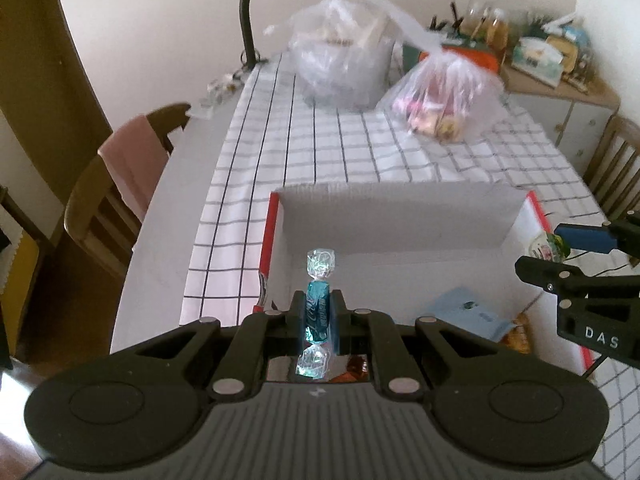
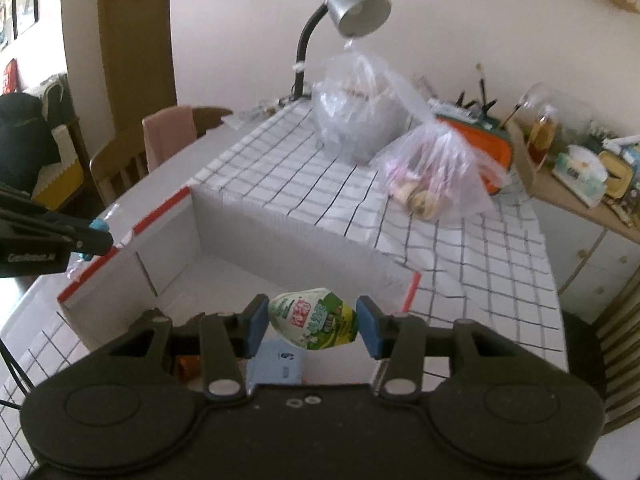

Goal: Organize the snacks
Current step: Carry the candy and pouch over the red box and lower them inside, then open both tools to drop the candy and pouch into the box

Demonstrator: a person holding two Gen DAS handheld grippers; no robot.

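The left gripper [image 1: 318,314] is pinching a teal wrapped candy [image 1: 319,312] upright above the white cardboard box [image 1: 396,216]; the right gripper's [image 2: 312,326] jaws are clamping a green jelly cup [image 2: 314,319] over it too. Best lowering each well inside the box before easing the jaws apart.

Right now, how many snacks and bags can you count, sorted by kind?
Wrapped candy held in left gripper: 1
Jelly cup held in right gripper: 1
Blue packet in the box: 1
Plastic bags on the table: 2
Total: 5

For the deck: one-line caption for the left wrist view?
Left gripper clamps a blue-wrapped candy upright over the white cardboard box; right gripper enters at right.
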